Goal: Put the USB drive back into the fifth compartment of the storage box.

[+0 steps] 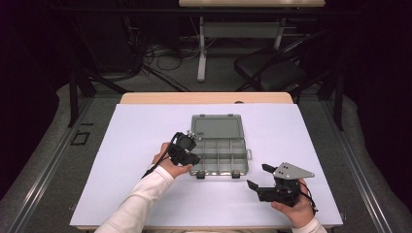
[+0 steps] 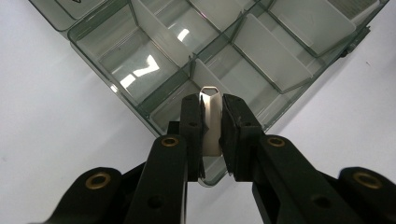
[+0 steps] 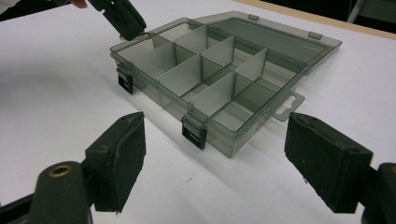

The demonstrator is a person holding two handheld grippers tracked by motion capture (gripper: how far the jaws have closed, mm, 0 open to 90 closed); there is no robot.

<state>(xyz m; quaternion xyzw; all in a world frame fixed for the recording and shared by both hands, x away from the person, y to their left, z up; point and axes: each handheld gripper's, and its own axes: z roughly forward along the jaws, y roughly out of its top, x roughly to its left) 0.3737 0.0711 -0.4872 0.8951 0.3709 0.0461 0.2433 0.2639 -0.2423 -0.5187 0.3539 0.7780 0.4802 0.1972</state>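
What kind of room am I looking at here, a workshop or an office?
Probably a lab or recording room, not an office: a white-covered table in a dark space, loose cables on the floor behind, and hand-held grippers, the left gripper working at a clear compartment box.

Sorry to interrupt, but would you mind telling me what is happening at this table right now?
A person works at a white table with a gripper in each hand. The left gripper is shut on a small flat metal piece, holding it over a corner compartment of the open compartment box. The right gripper waits with open jaws on the near side of the box, holding nothing.
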